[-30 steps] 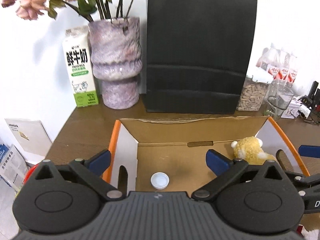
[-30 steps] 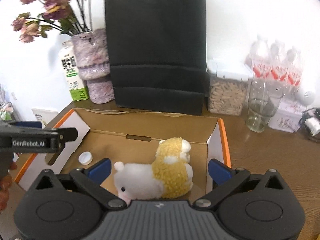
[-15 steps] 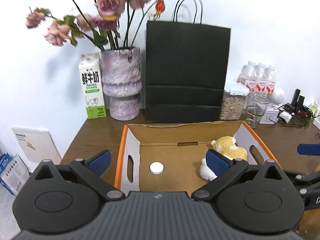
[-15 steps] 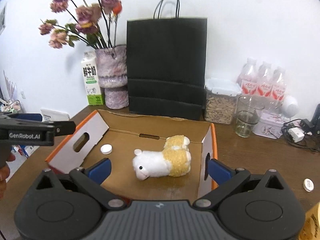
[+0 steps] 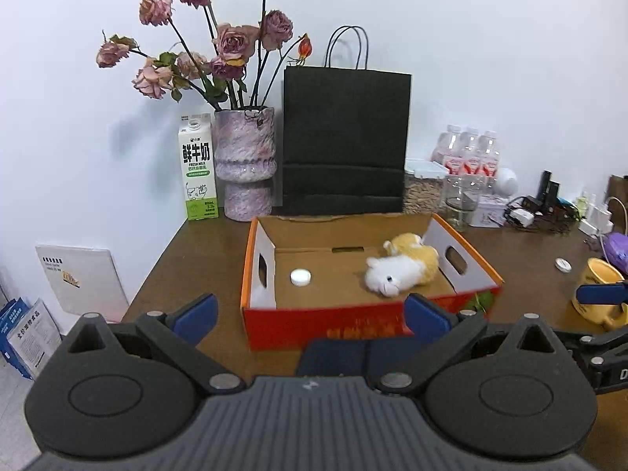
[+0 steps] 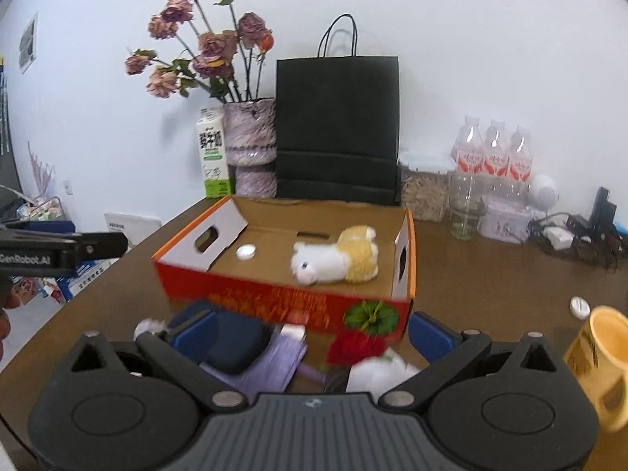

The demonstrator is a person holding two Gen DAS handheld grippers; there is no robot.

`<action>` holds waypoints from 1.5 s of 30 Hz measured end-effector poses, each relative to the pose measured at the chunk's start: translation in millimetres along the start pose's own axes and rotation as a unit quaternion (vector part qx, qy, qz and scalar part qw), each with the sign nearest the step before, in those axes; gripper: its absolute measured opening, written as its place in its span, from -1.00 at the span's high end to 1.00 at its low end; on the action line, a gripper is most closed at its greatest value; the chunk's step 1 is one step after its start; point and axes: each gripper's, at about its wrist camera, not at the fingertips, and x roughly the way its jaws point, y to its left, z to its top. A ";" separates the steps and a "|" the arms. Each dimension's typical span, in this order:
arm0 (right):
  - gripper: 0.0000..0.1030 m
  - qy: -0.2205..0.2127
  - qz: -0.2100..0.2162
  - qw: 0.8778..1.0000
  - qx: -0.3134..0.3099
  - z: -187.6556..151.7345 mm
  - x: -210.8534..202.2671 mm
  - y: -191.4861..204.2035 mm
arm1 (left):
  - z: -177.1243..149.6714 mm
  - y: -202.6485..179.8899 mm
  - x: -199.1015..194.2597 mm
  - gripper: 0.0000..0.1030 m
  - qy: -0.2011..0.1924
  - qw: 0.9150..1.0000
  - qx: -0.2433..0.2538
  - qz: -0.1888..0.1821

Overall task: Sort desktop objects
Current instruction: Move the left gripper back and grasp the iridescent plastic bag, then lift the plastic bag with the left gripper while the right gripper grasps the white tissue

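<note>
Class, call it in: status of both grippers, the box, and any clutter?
Left gripper open, empty. Right gripper open, empty. Plush toy and white cap in cardboard box. Dark pouch crowds box front.

Ahead of the black, blue-padded left tongs: red box with orange rim, plain brown inside, holding a white cap and a white-and-yellow plush toy. Beyond: black paper bag, mottled purple vase, dusty-pink roses, white-and-green milk carton. Right of the right tongs: yellow mug on dark brown tabletop.
</note>
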 end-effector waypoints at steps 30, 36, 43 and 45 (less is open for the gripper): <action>-1.00 0.075 -0.005 0.997 0.024 -126.1 -19.6 21.1 | -137.7 -28.2 -32.7 -1.00 0.075 0.997 0.025 -0.005; -1.00 0.075 -0.005 0.997 0.020 -129.4 -18.1 23.0 | -142.6 -38.4 -24.4 -0.59 0.079 0.996 0.040 -0.019; -1.00 0.068 -0.009 0.997 0.019 -127.9 -19.0 22.0 | -142.1 -33.1 -21.7 0.14 0.079 0.996 0.022 -0.035; -1.00 0.065 -0.011 0.998 0.018 -125.3 -17.6 21.8 | -139.4 -30.0 -22.3 0.14 0.074 0.997 0.019 -0.030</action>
